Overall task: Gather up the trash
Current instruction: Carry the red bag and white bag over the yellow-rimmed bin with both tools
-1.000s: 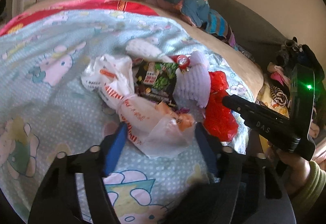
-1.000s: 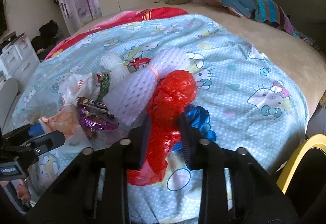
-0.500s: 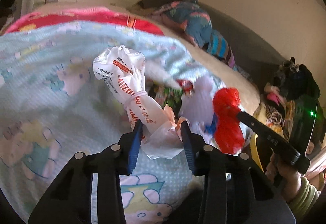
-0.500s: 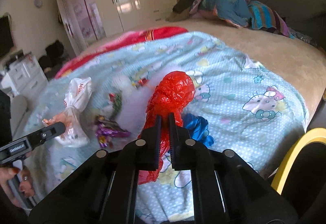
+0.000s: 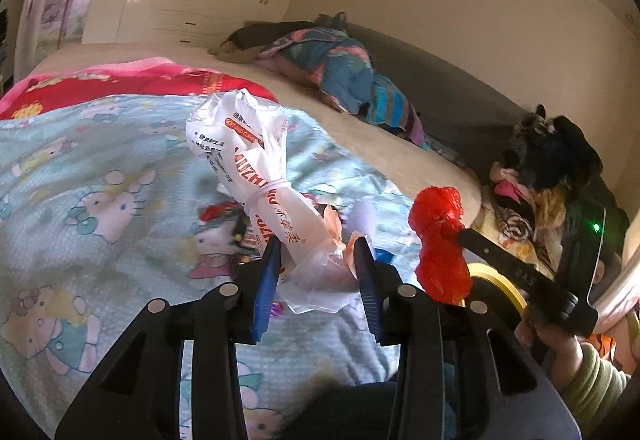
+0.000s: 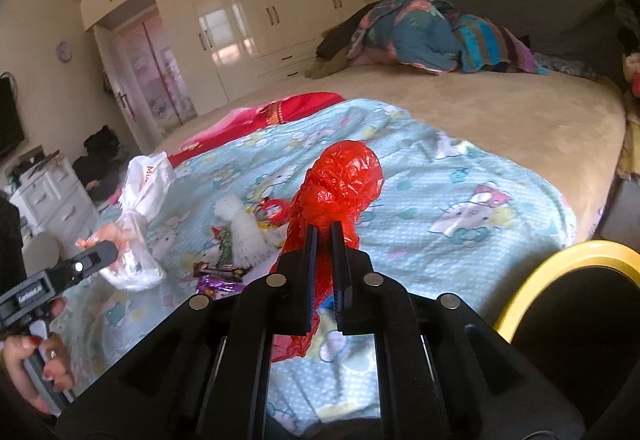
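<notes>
Pinching crinkled red plastic bag point(image 6: 340, 183)

Yellow bin point(image 6: 568, 252) cut off, bottom-right.

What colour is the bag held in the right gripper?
Red: a crinkled plastic bag clamped in the right gripper, clearest in the right wrist view.

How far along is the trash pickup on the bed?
Nothing visibly binned yet. In hand: left gripper clamps the white bag; right gripper clamps the red bag, both lifted. Left: wrappers and white foam net on the blanket. Yellow bin waits nearby.
</notes>
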